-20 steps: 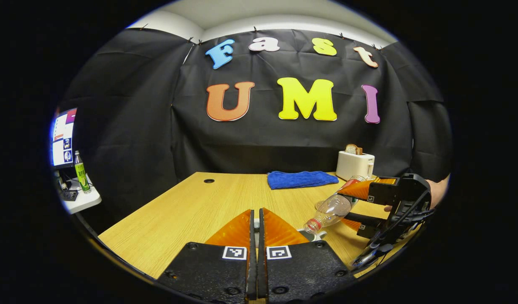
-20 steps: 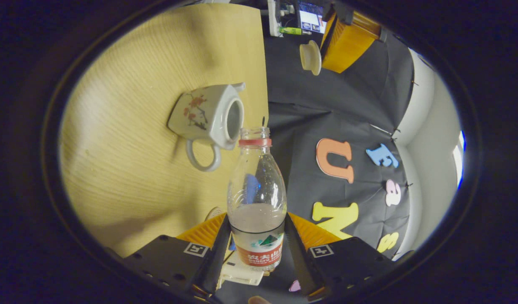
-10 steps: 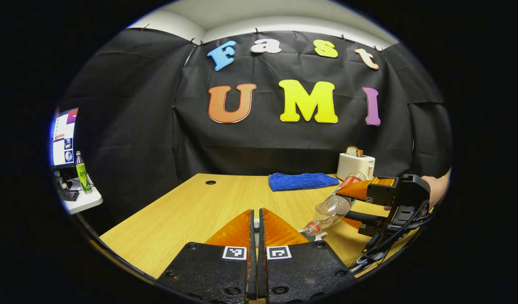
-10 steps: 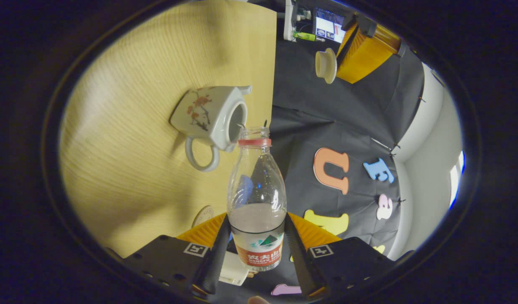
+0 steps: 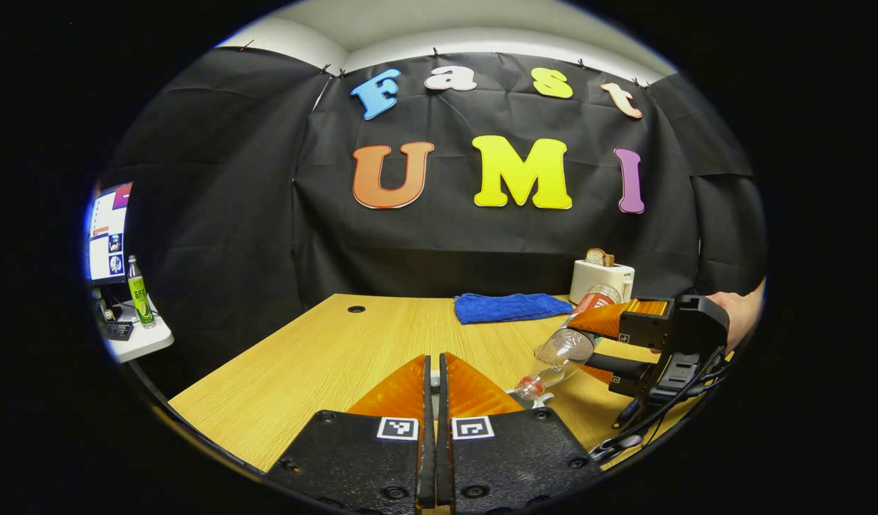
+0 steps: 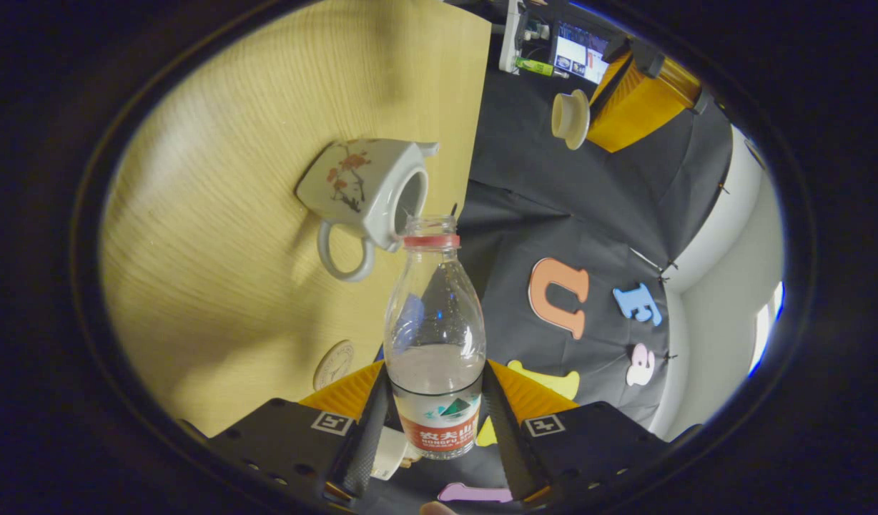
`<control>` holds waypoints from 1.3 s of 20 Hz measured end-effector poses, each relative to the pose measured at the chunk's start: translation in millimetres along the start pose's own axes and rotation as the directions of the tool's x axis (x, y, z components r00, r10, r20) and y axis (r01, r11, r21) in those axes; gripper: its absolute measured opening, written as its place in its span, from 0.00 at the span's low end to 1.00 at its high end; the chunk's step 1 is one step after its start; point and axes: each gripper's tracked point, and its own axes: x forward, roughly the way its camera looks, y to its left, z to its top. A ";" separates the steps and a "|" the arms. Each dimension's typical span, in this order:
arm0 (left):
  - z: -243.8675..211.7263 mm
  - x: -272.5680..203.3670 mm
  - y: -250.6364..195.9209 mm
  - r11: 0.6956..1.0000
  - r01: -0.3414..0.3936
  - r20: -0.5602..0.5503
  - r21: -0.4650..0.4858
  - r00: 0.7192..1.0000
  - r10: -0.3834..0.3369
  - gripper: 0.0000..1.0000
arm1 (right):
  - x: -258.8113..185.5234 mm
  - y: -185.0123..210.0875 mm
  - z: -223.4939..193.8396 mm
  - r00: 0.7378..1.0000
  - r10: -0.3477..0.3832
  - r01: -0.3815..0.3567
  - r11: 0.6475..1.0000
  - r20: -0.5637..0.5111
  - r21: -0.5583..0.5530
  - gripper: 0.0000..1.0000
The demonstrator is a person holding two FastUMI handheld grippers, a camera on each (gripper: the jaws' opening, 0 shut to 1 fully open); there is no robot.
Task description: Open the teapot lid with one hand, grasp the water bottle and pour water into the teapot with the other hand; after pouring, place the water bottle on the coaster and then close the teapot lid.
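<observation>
Clear plastic, capless and ringed in red at the neck, the water bottle (image 6: 435,336) sits clamped between the two fingers of the right gripper (image 6: 435,411), which press on its labelled lower body from either side. A little water lies pooled against that labelled end. In the right gripper view the bottle's open mouth reaches out to the rim of the teapot (image 6: 364,192). In the left gripper view the same bottle (image 5: 564,348) is tipped neck-down toward the near side, its mouth just over a sliver of the white pot behind the left gripper's own body, and the right gripper (image 5: 602,345) with the hand (image 5: 732,315) holding it sits at the right.

The teapot is white ceramic with a red blossom sprig on its side, a loop handle and a short spout; its top stands open, and it rests on the light wooden table (image 6: 267,129).

The left gripper (image 5: 432,375) has its fingers closed almost together; in the right gripper view that left gripper (image 6: 628,96) holds the white teapot lid (image 6: 571,118) by its knob, well apart from the pot.

A round pale coaster (image 6: 333,365) lies on the table just beside the right gripper's fingers. Farther off on the table are a folded blue towel (image 5: 510,305) and a white toaster (image 5: 602,279) with bread in it.
</observation>
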 end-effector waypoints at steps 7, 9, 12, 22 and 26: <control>2.6 -1.4 0.7 1.000 -0.001 0.006 -0.007 1.000 0.001 0.03 | -0.4 -7.3 3.6 1.000 -0.019 0.020 0.998 0.009 -0.052 0.72; 2.9 -2.3 1.6 1.000 0.000 0.007 -0.008 1.000 0.001 0.03 | -0.5 -7.8 2.6 1.000 -0.017 0.017 0.998 0.006 -0.065 0.71; 2.7 -2.5 0.8 1.000 0.000 0.007 -0.010 1.000 0.000 0.03 | 0.2 -8.8 0.9 1.000 -0.011 0.011 0.996 0.002 -0.084 0.71; 5.4 -4.6 0.5 1.000 0.004 0.013 -0.016 1.000 -0.004 0.03 | -8.6 -13.9 8.4 0.998 -0.058 0.059 0.985 0.011 -0.162 0.72; 5.5 -4.0 0.3 1.000 0.007 0.011 -0.015 1.000 -0.007 0.03 | -3.9 -33.1 4.6 0.997 -0.079 0.082 0.978 0.021 -0.194 0.71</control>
